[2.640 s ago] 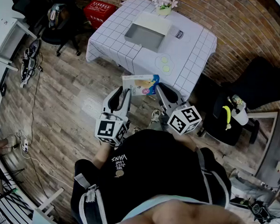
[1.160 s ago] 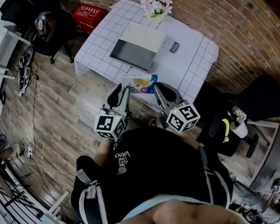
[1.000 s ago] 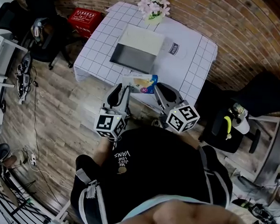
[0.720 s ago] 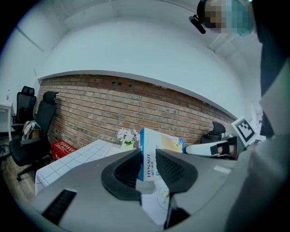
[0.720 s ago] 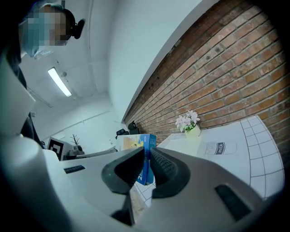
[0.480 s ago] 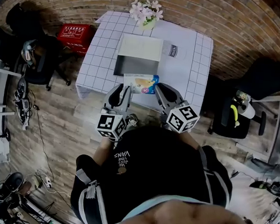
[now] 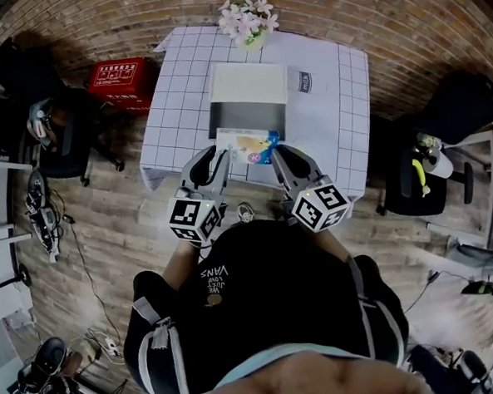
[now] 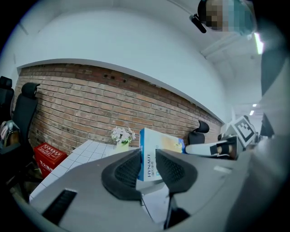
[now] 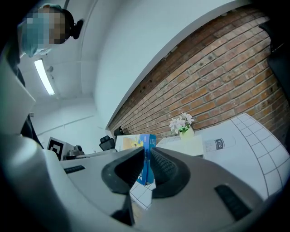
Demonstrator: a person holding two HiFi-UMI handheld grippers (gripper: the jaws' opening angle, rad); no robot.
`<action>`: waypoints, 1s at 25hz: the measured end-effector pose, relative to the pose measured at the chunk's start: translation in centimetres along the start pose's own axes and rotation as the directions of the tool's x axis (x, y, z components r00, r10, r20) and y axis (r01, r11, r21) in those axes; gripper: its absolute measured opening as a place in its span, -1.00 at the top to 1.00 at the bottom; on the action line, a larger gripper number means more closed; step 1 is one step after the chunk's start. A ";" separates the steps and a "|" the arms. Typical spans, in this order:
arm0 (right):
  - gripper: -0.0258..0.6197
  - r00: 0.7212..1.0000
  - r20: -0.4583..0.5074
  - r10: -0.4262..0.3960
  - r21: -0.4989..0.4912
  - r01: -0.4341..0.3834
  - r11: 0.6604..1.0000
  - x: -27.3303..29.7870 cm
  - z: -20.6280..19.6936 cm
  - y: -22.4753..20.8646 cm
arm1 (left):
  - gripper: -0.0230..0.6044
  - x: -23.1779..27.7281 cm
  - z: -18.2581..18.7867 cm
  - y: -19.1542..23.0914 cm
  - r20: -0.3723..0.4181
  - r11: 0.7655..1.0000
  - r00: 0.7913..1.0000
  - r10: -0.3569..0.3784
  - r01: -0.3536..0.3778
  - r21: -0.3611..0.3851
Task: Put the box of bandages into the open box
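The box of bandages (image 7: 248, 145), white and blue with a yellow picture, hangs level between my two grippers above the table's near edge. My left gripper (image 7: 221, 159) is shut on its left end and my right gripper (image 7: 276, 157) on its right end. In the left gripper view the box (image 8: 163, 144) stands between the pads of the left gripper (image 8: 147, 164). The right gripper view has its blue end (image 9: 148, 144) pinched in the right gripper (image 9: 146, 159). The open box (image 7: 248, 115), grey inside with a white lid folded back, lies on the table just beyond the bandages.
The table (image 7: 182, 88) wears a white grid cloth against a brick wall. A vase of flowers (image 7: 246, 19) stands at its far edge and a milk carton (image 7: 308, 82) lies right of the open box. A red crate (image 7: 121, 74) and office chairs (image 7: 54, 134) stand left; a dark chair (image 7: 456, 101) stands right.
The table has swung round to sit square in front and closer. Both grippers have carried the box of bandages on to the table's near edge, still gripping it at both ends.
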State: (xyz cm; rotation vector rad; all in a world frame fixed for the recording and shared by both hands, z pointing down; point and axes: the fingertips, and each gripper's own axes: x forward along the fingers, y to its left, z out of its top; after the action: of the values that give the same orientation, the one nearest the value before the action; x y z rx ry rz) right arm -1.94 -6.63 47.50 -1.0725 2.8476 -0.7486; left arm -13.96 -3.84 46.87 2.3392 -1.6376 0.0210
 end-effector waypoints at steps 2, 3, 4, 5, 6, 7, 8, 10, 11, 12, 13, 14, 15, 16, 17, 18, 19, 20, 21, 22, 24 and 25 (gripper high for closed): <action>0.81 1.000 0.008 -0.021 -0.001 0.021 1.000 0.0 -0.1 0.1 | 0.58 0.1 -0.1 0.2 -0.003 1.000 1.000 -0.021 0.021 -0.001; 0.81 0.999 0.010 -0.030 -0.001 0.030 1.000 0.1 -0.2 0.1 | 0.58 0.1 -0.2 0.3 -0.005 1.000 1.000 -0.029 0.029 -0.001; 0.81 0.999 0.011 -0.038 0.000 0.038 0.999 0.2 -0.2 0.1 | 0.58 0.2 -0.3 0.5 -0.007 0.999 0.999 -0.036 0.036 -0.002; 0.81 0.999 0.010 -0.046 0.002 0.046 0.999 0.3 -0.3 0.0 | 0.58 0.4 -0.4 0.6 -0.010 0.999 0.999 -0.041 0.041 -0.004; 0.81 0.999 0.008 -0.053 0.003 0.053 0.999 0.4 -0.4 -0.1 | 0.58 0.6 -0.5 0.8 -0.014 0.999 0.999 -0.046 0.046 -0.006; 0.81 0.998 0.006 -0.059 0.003 0.059 0.998 0.6 -0.4 -0.2 | 0.58 0.8 -0.5 0.9 -0.018 0.999 0.999 -0.050 0.050 -0.008; 0.81 0.998 0.003 -0.063 0.002 0.063 0.998 0.7 -0.4 -0.4 | 0.58 1.1 -0.6 1.0 -0.022 0.999 0.998 -0.054 0.054 -0.010; 0.81 0.998 -0.004 -0.067 0.001 0.067 0.998 1.2 -0.4 -0.9 | 0.58 1.7 -0.8 1.3 -0.029 0.998 0.998 -0.057 0.057 -0.014; 0.81 0.998 -0.008 -0.067 0.000 0.067 0.998 1.5 -0.3 -1.2 | 0.58 2.0 -1.0 1.5 -0.031 0.998 0.998 -0.056 0.056 -0.015; 0.81 0.998 -0.012 -0.066 -0.001 0.066 0.998 1.9 -0.3 -1.5 | 0.58 2.3 -1.0 1.7 -0.033 0.998 0.998 -0.054 0.053 -0.016; 0.81 0.998 -0.017 -0.063 -0.003 0.063 0.998 2.2 -0.3 -1.8 | 0.58 2.7 -1.0 1.9 -0.034 0.999 0.998 -0.050 0.049 -0.019; 0.81 0.998 -0.022 -0.059 -0.004 0.059 0.998 2.6 -0.2 -2.1 | 0.58 3.0 -1.0 2.2 -0.035 0.999 0.998 -0.046 0.045 -0.023; 0.81 0.998 -0.027 -0.055 -0.006 0.055 0.998 3.0 -0.1 -2.4 | 0.58 3.4 -1.0 2.4 -0.035 0.999 0.998 -0.042 0.041 -0.027; 0.81 0.998 -0.033 -0.052 -0.008 0.051 0.999 3.4 -0.1 -2.7 | 0.58 3.8 -1.1 2.6 -0.037 0.999 0.999 -0.039 0.038 -0.030; 0.81 0.998 -0.040 -0.049 -0.009 0.049 0.999 3.7 -0.1 -3.1 | 0.58 4.2 -1.2 2.8 -0.042 0.999 0.998 -0.037 0.036 -0.030; 0.81 0.998 -0.048 -0.047 -0.009 0.047 0.999 4.1 -0.2 -3.4 | 0.58 4.5 -1.4 3.1 -0.049 0.999 0.998 -0.035 0.033 -0.030; 0.81 0.997 -0.057 -0.046 -0.009 0.046 0.999 4.4 -0.2 -3.7 | 0.58 4.9 -1.5 3.3 -0.056 0.999 0.998 -0.032 0.030 -0.028; 0.81 0.997 -0.064 -0.047 -0.007 0.047 0.999 4.7 -0.3 -4.1 | 0.58 5.3 -1.7 3.5 -0.064 0.999 0.998 -0.030 0.028 -0.028; 0.81 0.996 -0.071 -0.048 -0.004 0.048 0.999 5.0 -0.3 -4.5 | 0.58 5.7 -1.8 3.6 -0.071 0.999 0.997 -0.028 0.026 -0.030; 0.81 0.996 -0.078 -0.049 0.000 0.049 0.999 5.2 -0.4 -5.0 | 0.58 6.1 -2.0 3.7 -0.078 0.999 0.997 -0.026 0.024 -0.031; 0.81 0.994 -0.095 -0.050 0.008 0.051 0.999 5.6 -0.7 -5.7 | 0.58 6.8 -2.5 3.9 -0.094 0.999 0.995 -0.022 0.020 -0.030; 0.81 0.993 -0.103 -0.050 0.011 0.051 0.999 5.7 -0.8 -6.1 | 0.58 7.1 -2.8 4.0 -0.102 0.999 0.995 -0.020 0.017 -0.032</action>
State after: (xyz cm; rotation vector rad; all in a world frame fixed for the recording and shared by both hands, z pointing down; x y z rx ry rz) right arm -2.72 -13.81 51.81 -1.1414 2.9054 -0.8493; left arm -14.68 -10.91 51.66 2.2900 -1.5565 0.1094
